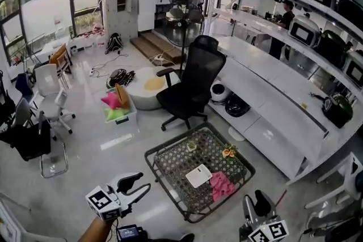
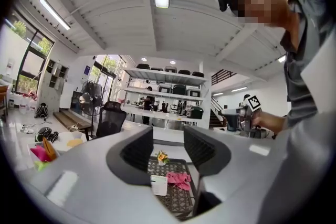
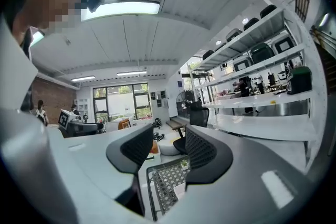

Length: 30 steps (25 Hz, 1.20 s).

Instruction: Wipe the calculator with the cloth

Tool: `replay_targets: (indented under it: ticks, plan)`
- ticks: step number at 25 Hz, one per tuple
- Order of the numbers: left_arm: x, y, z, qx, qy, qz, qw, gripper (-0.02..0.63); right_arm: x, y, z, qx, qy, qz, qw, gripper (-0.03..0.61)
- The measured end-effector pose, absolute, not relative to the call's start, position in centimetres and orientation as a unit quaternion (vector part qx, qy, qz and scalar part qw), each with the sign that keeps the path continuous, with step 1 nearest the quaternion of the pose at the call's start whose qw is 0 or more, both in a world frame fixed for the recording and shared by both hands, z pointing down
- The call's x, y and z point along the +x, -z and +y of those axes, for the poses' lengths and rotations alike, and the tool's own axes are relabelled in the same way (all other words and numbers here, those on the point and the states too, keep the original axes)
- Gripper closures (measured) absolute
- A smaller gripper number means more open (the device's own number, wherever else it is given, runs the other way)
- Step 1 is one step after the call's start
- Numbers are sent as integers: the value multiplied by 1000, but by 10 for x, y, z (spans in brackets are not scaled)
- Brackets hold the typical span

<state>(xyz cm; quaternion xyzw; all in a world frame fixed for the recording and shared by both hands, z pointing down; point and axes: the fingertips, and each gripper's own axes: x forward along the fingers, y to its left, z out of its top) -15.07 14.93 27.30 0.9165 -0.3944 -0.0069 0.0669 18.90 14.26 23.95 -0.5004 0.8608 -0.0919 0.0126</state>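
Left hand-held gripper (image 1: 138, 185): low at the left side, well apart from the worktop; in its own view (image 2: 168, 147) the jaws are spread and between them is only air.
Box (image 1: 120, 112): on the floor, left of the chair, with pink and green things inside.
Office chair (image 1: 190, 83): black, on the floor behind the worktop.
Worktop (image 1: 170, 166): a low dark table with a lattice top.
Calculator (image 1: 199, 175): white, lying flat near the middle of the worktop, touched by no gripper.
Cloth (image 1: 222, 185): pink, crumpled, on the worktop just beside the right edge of the calculator.
Flower pot (image 1: 229, 152): small, with orange flowers, at the far right side of the worktop.
Right hand-held gripper (image 1: 256, 204): low at the right, near the worktop corner; in its own view (image 3: 161, 147) the jaws are spread and hold nothing.
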Motion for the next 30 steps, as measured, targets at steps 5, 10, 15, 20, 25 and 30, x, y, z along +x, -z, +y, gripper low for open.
replay_targets:
  ticks: [5,10,15,20,25,30]
  plan:
    - [-130,-263,146,898,10,-434,68,419,213,-236,122,-477,95,873,15,408]
    - [-105,-272,144,893,-10,-445,71,419,235,-236,104,-486,62,872,8,408]
    - [-90,-288,118,883,-40,-468,3,419,244,-249,86,-529,14,848,-31,407]
    - [-49,-279,74,884,-39,-465,-24,417,229,-269,64,-529,29,848,-32,407]
    - [-9,-271,40,910,-25,-414,-16,417,211,-271,53,-540,31,840,-48,407]
    - [0,-270,4,929,-13,-370,-11,417,200,-266,33,-566,28,822,-63,407]
